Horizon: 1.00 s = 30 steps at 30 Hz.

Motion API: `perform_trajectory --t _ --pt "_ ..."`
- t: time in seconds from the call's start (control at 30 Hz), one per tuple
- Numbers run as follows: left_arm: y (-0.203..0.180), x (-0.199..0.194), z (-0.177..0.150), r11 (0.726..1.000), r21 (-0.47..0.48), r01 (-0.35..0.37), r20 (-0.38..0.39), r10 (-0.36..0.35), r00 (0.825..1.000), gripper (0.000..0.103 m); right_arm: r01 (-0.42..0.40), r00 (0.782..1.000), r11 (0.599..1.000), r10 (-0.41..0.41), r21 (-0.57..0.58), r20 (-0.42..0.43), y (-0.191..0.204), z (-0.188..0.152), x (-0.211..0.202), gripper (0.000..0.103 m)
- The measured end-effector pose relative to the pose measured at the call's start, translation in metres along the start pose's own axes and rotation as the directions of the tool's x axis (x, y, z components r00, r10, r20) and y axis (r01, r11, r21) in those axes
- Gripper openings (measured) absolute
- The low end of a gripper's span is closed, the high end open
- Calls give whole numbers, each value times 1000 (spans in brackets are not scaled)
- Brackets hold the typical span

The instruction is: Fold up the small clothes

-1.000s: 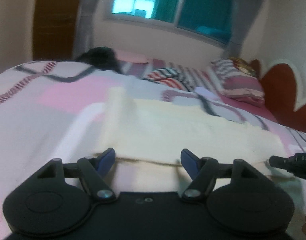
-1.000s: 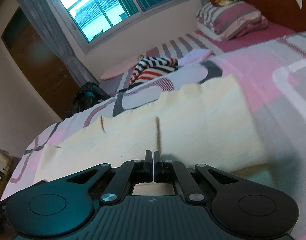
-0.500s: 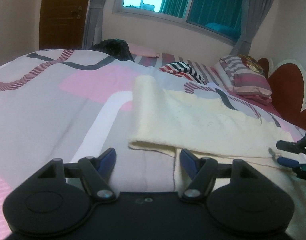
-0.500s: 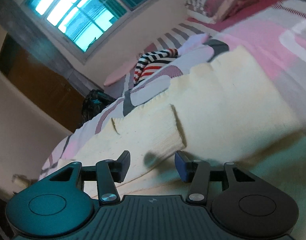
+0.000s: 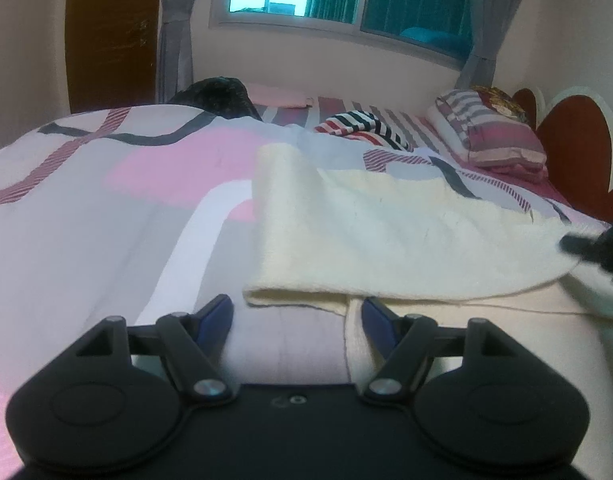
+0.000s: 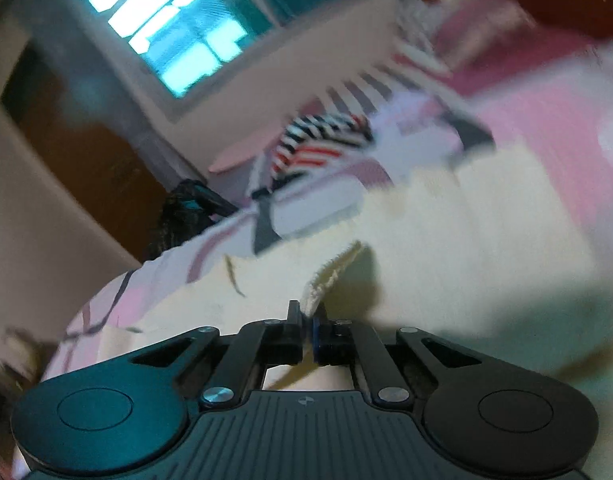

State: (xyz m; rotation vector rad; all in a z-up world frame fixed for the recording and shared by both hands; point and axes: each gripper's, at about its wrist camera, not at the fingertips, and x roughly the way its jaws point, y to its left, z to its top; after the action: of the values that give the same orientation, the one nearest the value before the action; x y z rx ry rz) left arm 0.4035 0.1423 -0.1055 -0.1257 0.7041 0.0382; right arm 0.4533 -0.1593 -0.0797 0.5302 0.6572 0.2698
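Note:
A cream knitted garment [image 5: 386,240] lies on the bed, its upper layer folded over towards me. My left gripper [image 5: 298,316] is open and empty, just short of the fold's near left corner. My right gripper [image 6: 308,320] is shut on a fold of the cream garment [image 6: 446,240] and pinches its edge; this view is blurred by motion. The right gripper also shows as a dark blur at the right edge of the left wrist view [image 5: 598,248].
The bedspread [image 5: 106,208] has pink, grey and white patches. A striped garment [image 5: 362,128] and a dark bundle [image 5: 218,96] lie at the far side. A striped pillow [image 5: 490,132] rests against the red headboard [image 5: 574,160].
My right gripper opened half a second ago and has now shut again on the garment's edge. My left gripper stayed open and drew back from the cloth.

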Motion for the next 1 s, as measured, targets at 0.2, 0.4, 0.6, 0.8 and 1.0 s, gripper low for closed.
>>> perform_trajectory --t 0.2,0.4,0.6,0.8,1.0 --pt "-3 0 2 1000 6 -14 -10 14 1000 71 -22 994 980 43 -199 102 35 8 -36 3" --pt "-1 -2 5 1000 0 -6 -16 6 1000 69 59 984 989 -34 -139 176 14 14 -56 3" --pt "-1 -3 5 1000 10 -3 -19 3 1000 64 106 986 990 -93 -92 136 -18 7 -60 3" --pt "-1 -2 5 1000 21 -3 -22 3 1000 63 120 981 990 -107 -73 163 -25 12 -69 3" --pt "-2 -2 8 999 23 32 -25 -31 999 43 123 982 990 -112 -68 151 -33 12 -74 3"
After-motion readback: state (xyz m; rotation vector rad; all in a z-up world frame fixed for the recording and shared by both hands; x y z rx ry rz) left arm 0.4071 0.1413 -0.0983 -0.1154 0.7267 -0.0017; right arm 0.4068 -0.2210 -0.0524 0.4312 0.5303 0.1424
